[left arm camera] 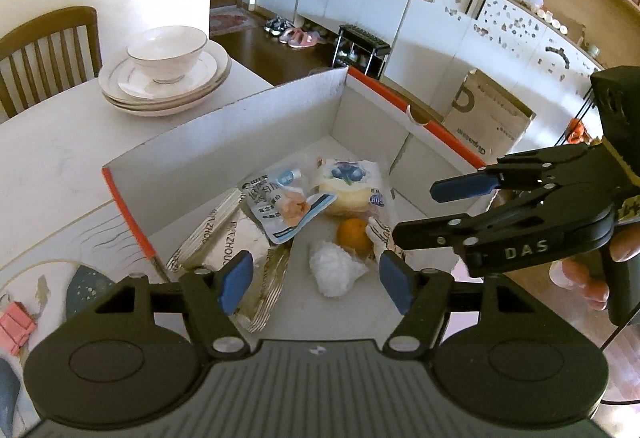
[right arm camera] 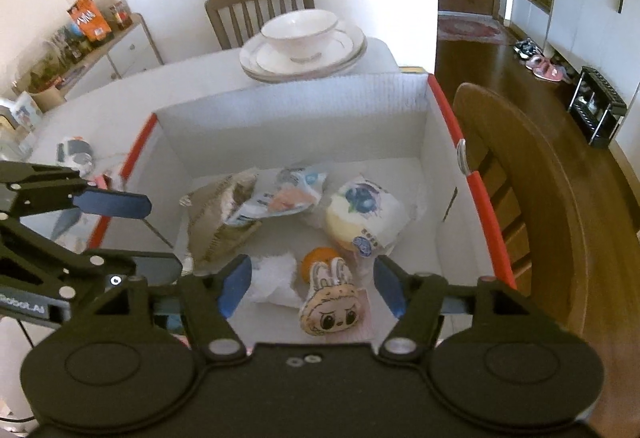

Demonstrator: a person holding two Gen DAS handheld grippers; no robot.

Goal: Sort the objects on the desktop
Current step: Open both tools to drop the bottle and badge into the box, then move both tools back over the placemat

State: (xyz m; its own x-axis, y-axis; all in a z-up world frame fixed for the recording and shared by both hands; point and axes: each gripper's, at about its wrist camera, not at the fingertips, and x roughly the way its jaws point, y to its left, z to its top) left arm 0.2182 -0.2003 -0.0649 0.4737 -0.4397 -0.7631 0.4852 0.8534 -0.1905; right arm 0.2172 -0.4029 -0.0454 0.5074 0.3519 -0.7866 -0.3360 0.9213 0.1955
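Observation:
A white cardboard box (left arm camera: pixel 240 118) with orange edges sits on the table; it also shows in the right wrist view (right arm camera: pixel 300 110). Inside lie a silver packet (left arm camera: pixel 228 238), a blue-white snack pouch (left arm camera: pixel 280 206), a blueberry bread bag (left arm camera: pixel 348 186), an orange (left arm camera: pixel 352 234), a crumpled white tissue (left arm camera: pixel 332 270) and a bunny-eared plush doll (right arm camera: pixel 330 302). My left gripper (left arm camera: pixel 316 284) is open and empty above the box. My right gripper (right arm camera: pixel 312 288) is open and empty above the doll, and also shows in the left wrist view (left arm camera: pixel 432 210).
Stacked white plates with a bowl (left arm camera: pixel 168 74) stand on the table behind the box. A pink clip (left arm camera: pixel 14 326) lies at the left table edge. A small round toy (right arm camera: pixel 76 154) lies left of the box. A wooden chair (right arm camera: pixel 520 206) stands right of the box.

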